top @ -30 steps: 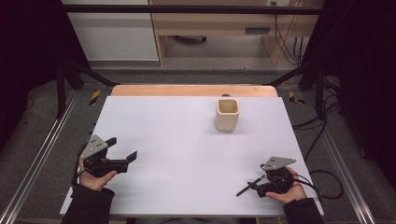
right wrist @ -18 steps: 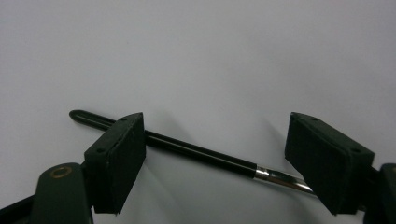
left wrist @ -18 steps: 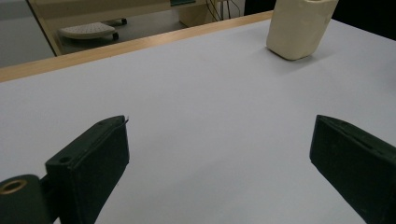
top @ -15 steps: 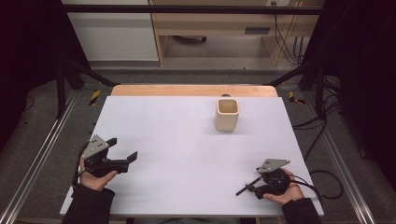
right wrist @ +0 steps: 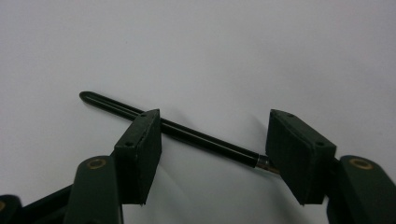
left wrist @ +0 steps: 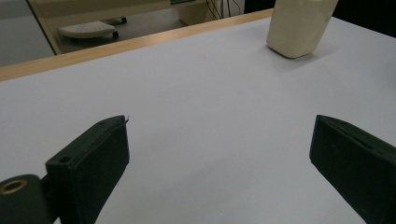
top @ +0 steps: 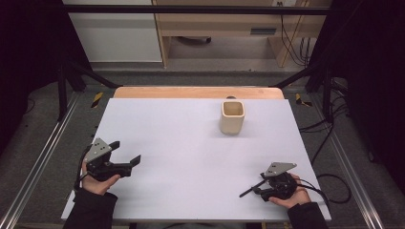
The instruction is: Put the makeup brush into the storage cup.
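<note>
Two grippers rested low over the white table (top: 191,157) when we looked down from above, one at each near corner. At the far left, our left gripper (top: 128,153) sat in our left hand (top: 98,181) with its jaws spread wide and nothing between them; in the left gripper view we saw only bare white tabletop between the two black pads (left wrist: 93,158), and the cream cup (left wrist: 299,25) stood well beyond them near the wooden far edge. From above, that cup (top: 232,117) stood upright on the far half of the table, right of the middle, well apart from both grippers. Farther right, near the front edge, our right gripper (top: 258,187) lay in our right hand (top: 291,193), pointing leftward over a thin black pen (top: 250,189) that lay flat on the table. In the right gripper view the pen (right wrist: 187,133) ran slantwise across the gap, its rounded end past the left pad and its metal-ringed end at the right pad. Those jaws had just been closing with the pen between them, yet they stood partly apart, and we could not tell whether either pad truly pressed on it.
</note>
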The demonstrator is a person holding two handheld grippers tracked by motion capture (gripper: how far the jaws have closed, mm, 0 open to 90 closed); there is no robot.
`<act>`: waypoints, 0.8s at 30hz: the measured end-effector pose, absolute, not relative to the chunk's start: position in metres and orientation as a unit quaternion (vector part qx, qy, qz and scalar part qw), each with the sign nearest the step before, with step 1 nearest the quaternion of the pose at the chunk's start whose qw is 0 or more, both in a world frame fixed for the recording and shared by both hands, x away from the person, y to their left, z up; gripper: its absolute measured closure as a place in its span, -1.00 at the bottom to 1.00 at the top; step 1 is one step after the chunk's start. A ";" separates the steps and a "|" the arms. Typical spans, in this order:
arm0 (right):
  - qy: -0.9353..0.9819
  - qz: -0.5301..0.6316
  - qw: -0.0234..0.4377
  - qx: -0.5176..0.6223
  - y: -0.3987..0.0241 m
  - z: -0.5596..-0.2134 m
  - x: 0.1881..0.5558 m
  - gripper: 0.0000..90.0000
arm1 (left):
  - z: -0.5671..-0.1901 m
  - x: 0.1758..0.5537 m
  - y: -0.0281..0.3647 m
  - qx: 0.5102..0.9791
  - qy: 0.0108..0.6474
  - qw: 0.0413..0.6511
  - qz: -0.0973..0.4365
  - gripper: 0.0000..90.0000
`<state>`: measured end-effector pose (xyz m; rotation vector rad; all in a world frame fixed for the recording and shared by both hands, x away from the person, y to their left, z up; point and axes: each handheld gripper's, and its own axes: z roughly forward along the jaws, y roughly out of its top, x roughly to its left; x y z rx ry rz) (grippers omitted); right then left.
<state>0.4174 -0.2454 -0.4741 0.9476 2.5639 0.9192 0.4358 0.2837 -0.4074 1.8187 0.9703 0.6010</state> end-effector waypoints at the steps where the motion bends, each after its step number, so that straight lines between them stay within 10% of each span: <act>1: 0.882 0.316 0.128 0.326 -0.245 -0.474 0.417 -0.16 | -0.407 0.436 0.284 0.744 0.397 0.477 0.246 -0.90; 24: 0.880 0.323 0.126 0.325 -0.247 -0.473 0.417 0.29 | -0.409 0.436 0.282 0.751 0.393 0.470 0.245 -0.90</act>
